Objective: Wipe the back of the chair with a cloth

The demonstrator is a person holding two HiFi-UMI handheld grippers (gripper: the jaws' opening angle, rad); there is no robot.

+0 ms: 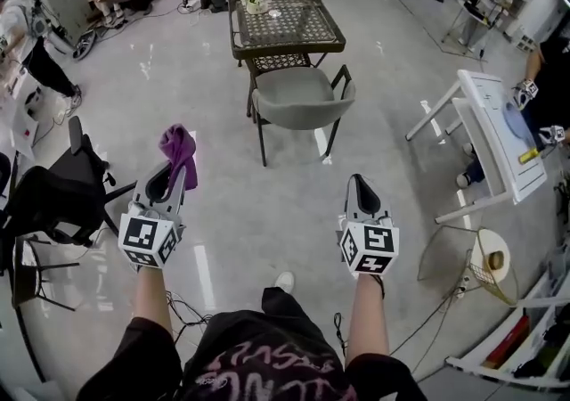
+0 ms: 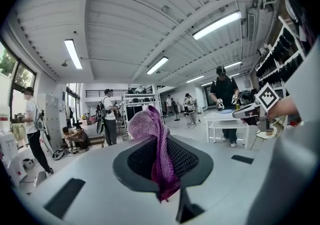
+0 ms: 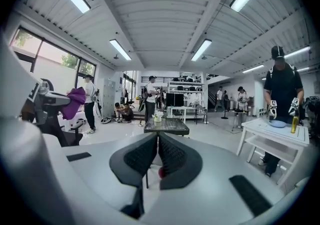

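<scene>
Purple cloth stood bunched above the left gripper, low at the left of the head view and beside a black office chair. In the left gripper view the jaws were closed on a hanging fold of it, with most of the fabric heaped loose above the pinch.

At the centre, well apart from both tools, the grey chair sat tucked against a lattice-topped table. Its curved back faced the person and no cloth touched it, so I judged the wiping not begun.

To the right, the right gripper hovered over the glossy floor with its jaws pressed together on nothing. A white table stood further right.

The narrow hold looked like the main risk. Rubbing the backrest could drag the cloth out of the jaws, since so little of it was pinched. The light chair might also skid on the shiny floor under a push if the free tool did not brace it. Cables lay near the person's feet and could snag a step forward.
</scene>
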